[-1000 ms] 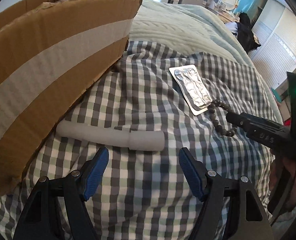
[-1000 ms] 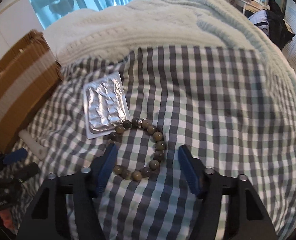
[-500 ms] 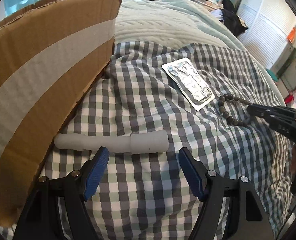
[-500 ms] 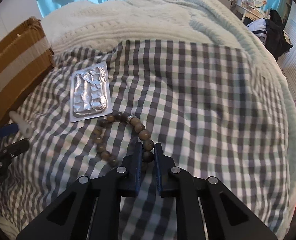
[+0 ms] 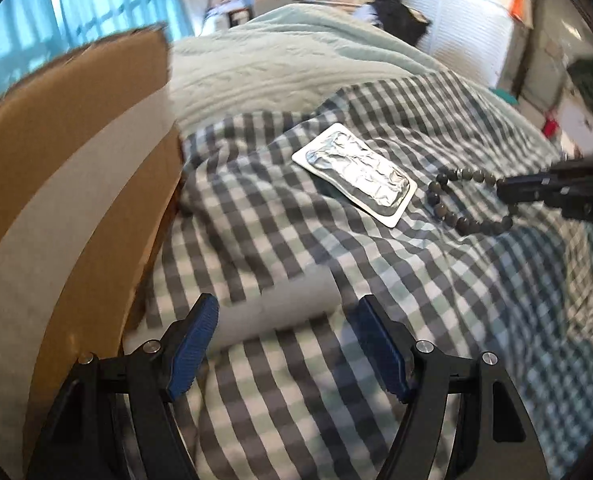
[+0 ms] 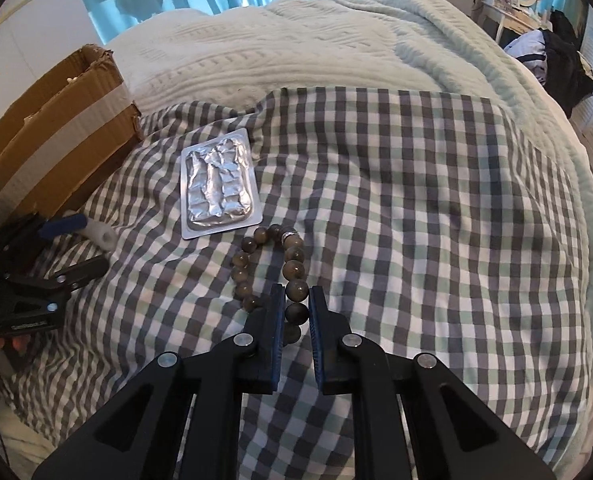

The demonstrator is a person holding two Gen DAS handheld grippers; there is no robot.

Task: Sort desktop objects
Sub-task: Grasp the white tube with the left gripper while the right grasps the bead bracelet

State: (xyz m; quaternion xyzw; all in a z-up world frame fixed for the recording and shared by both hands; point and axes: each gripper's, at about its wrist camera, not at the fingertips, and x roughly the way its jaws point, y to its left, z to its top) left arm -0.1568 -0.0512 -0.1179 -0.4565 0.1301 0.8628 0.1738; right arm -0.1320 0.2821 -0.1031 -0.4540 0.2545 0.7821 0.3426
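Checked cloth [image 6: 416, 200]: woven, matt, creased. Blanket [image 6: 296, 48]: pale knit, fuzzy, ribbed. Box [image 6: 56, 148]: brown corrugated cardboard, rough torn rim, pale matt tape band. Blister pack [image 6: 217, 188]: crinkled silver foil, shiny. Bracelet [image 6: 292, 268]: polished glossy beads. White tube [image 5: 280, 312]: smooth, matt; blurred. Right gripper [image 6: 296, 300]: matt black plastic, blue ribbed pads [image 6: 278, 320].

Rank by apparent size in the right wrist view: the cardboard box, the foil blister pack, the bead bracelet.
1. cardboard box, though partly cut off
2. foil blister pack and bead bracelet: alike in extent, not ranked
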